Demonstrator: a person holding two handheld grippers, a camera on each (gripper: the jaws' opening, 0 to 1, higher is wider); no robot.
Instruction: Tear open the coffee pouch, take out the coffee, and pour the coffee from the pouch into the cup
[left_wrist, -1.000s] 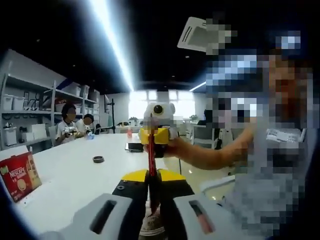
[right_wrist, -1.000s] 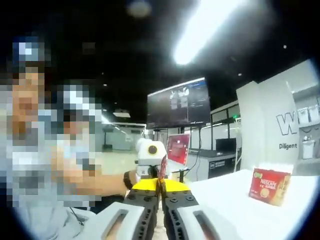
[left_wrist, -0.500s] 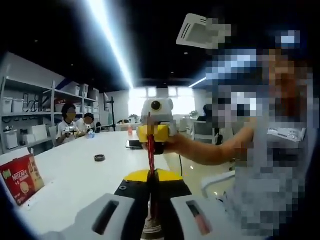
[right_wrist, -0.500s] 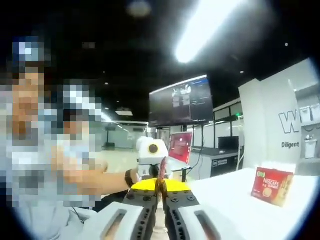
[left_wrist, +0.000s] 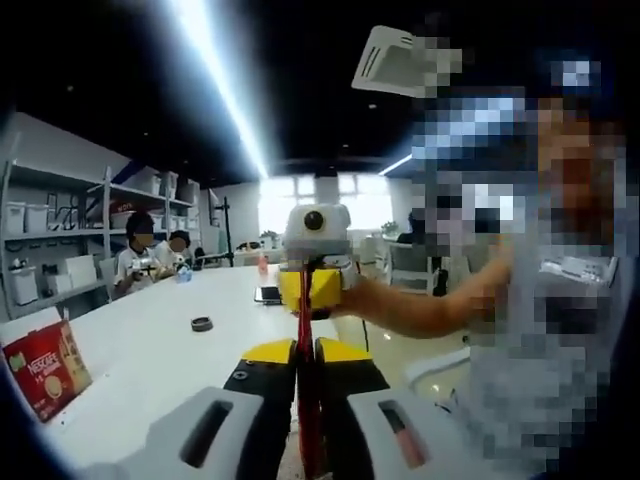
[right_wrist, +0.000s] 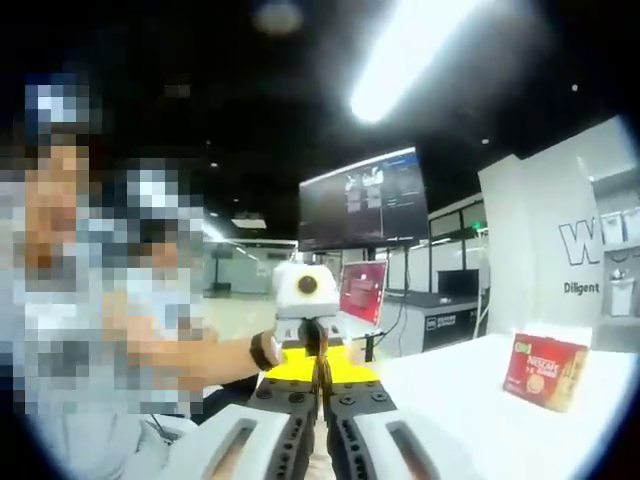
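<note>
Between your two tools, the coffee pouch (left_wrist: 303, 330) is stretched edge-on: left tool (left_wrist: 305, 400) clamps one end, right tool (right_wrist: 321, 395) the other. Red Nescafe box (right_wrist: 543, 371) sits on the white surface (left_wrist: 150, 360).

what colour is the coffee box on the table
Red, with a green corner and yellow lettering; the coffee box on the white table shows best in the right gripper view.

grippers: two, the left gripper (left_wrist: 308, 400) and the right gripper (right_wrist: 320, 400), each also visible in the other's view around 12 o'clock
coffee pouch: one red coffee pouch (left_wrist: 303, 330), seen edge-on
Nescafe box: one red Nescafe box (right_wrist: 543, 372), sitting at 8 o'clock in the left gripper view
people at far table: two people (left_wrist: 155, 258), around 9 o'clock
black ring on table: one small black ring (left_wrist: 201, 323)
wall screen: one big wall screen (right_wrist: 363, 201)
white table: one white table (left_wrist: 140, 370)
</note>
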